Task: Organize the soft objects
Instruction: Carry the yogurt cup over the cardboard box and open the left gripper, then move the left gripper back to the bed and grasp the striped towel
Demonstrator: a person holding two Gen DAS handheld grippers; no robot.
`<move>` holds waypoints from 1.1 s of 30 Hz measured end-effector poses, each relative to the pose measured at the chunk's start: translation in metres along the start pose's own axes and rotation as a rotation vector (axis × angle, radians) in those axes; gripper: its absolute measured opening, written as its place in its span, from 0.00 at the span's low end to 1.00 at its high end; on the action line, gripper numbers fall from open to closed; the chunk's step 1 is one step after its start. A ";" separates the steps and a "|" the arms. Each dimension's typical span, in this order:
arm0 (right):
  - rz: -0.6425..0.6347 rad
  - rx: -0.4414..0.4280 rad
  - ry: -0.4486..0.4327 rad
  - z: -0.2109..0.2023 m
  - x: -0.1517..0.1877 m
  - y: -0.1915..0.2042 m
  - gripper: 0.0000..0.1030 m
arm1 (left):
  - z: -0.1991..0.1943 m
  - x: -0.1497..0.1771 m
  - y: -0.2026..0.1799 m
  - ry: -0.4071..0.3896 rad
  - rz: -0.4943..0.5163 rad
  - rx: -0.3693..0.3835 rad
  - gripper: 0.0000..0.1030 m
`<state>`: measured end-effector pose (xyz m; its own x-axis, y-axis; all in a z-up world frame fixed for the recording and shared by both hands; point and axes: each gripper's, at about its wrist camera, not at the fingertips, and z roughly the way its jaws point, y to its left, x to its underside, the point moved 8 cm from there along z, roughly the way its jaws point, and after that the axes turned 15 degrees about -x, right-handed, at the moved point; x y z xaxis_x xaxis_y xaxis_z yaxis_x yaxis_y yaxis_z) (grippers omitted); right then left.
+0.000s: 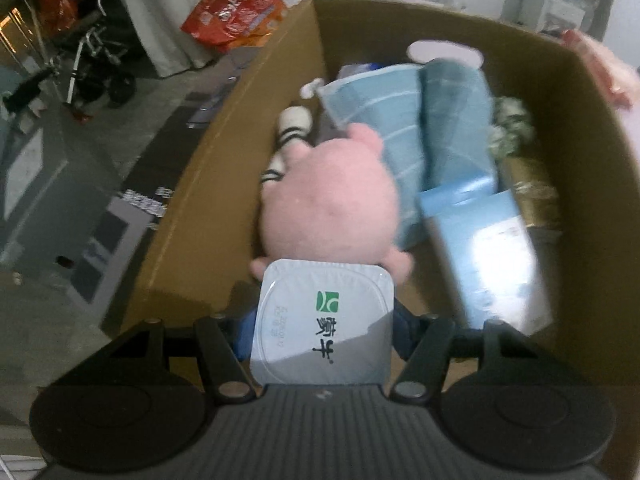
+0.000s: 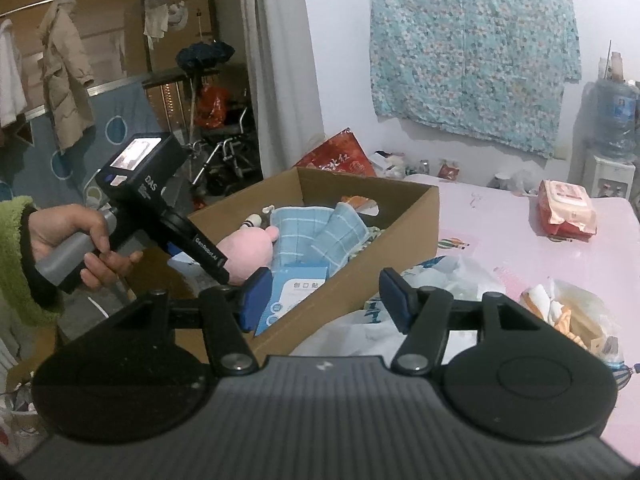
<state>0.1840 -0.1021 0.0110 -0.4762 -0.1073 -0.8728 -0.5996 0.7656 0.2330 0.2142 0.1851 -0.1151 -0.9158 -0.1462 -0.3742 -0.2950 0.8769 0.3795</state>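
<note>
Left claw (image 1: 320, 332) clamps a foil-lidded yogurt cup (image 1: 322, 324) by its sides, poised over the near end of the cardboard box (image 1: 224, 168). Right claw (image 2: 320, 300) stands wide, holding nothing, near the box's outer wall.

Risks: the cup is thin-walled — squeeze may buckle it or split the foil; dropped onto the pink plush pig (image 1: 328, 200) it could tip against the folded blue towels (image 1: 404, 136).

Unclear: cup body hidden under its lid; box floor buried; blue packet (image 1: 488, 252) smeared by blur; items on the pink desk (image 2: 500, 216) only partly readable.
</note>
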 end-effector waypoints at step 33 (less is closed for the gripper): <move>0.296 0.248 -0.097 -0.088 0.073 -0.132 0.72 | -0.149 -0.042 -0.097 -0.268 0.027 0.245 0.90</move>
<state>0.1713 -0.2669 -0.0459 -0.5349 0.1927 -0.8226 -0.2659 0.8858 0.3803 0.2411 0.0379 -0.0103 -0.8090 -0.0247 -0.5873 -0.1678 0.9672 0.1905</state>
